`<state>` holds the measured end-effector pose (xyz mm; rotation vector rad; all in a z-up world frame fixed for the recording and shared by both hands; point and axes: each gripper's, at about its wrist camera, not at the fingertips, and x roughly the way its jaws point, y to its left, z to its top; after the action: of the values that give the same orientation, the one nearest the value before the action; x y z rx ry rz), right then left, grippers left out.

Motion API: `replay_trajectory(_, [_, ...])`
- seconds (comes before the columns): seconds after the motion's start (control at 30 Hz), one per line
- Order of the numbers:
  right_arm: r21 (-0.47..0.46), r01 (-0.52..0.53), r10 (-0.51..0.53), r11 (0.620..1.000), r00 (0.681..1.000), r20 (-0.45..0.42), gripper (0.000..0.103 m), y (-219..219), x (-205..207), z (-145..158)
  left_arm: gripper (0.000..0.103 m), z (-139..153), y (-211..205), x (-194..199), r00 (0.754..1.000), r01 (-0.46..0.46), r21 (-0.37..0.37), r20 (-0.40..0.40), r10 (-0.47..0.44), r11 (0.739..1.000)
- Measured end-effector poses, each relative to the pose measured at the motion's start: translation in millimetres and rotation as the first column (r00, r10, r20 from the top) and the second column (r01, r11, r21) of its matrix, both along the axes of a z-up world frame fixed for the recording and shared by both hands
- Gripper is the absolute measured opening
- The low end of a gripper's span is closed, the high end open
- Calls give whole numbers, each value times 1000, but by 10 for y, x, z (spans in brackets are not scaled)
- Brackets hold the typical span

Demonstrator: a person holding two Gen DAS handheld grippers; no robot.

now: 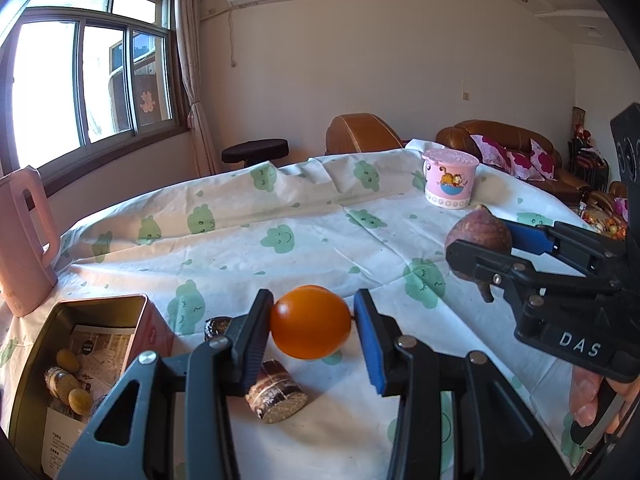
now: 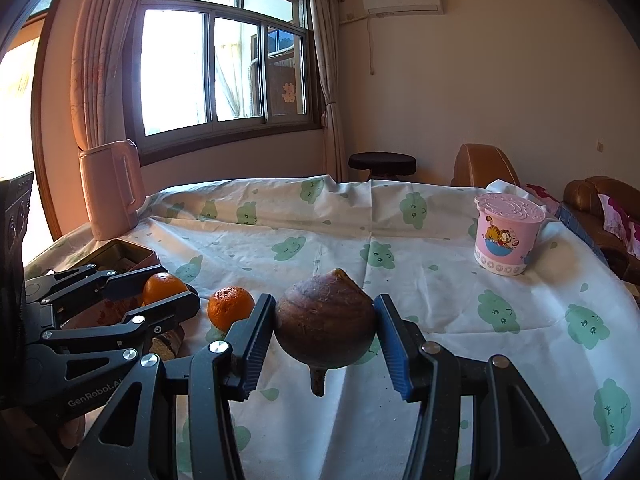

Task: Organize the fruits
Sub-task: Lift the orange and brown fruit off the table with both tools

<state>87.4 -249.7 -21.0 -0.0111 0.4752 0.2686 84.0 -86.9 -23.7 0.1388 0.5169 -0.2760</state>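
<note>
My left gripper (image 1: 313,300) is shut on a smooth orange (image 1: 311,326), held just above the cloth-covered table (image 1: 280,208). In the right wrist view the same left gripper (image 2: 176,286) shows at the left with that orange (image 2: 162,286) between its fingers. A second orange (image 2: 230,308) lies on the cloth beside it. My right gripper (image 2: 324,302) is shut on a brown bulb-shaped fruit (image 2: 326,320), stem down, clear of the table. In the left wrist view, the right gripper (image 1: 486,240) and its fruit (image 1: 478,232) are at the right.
An open metal tin (image 1: 100,306) with small yellow fruits stands at the near left. A brown cut cylinder (image 1: 276,398) lies under the left fingers. A pink kettle (image 1: 24,236) stands at the far left, a lidded pink cup (image 2: 506,232) at the far right. A hand (image 1: 586,396) grips the right handle.
</note>
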Motion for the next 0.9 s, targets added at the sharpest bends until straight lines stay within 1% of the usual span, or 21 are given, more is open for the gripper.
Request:
replay_trajectory(0.3, [9,6,-6,1000,999,45,53,-12,-91,34,43,30,42,-49,999,-11,-16,30,12,1000])
replay_trajectory(0.9, [12,19,-20,1000,995,98,53,-30,-181,73,43,82,103,-121,996,-30,-41,83,33,999])
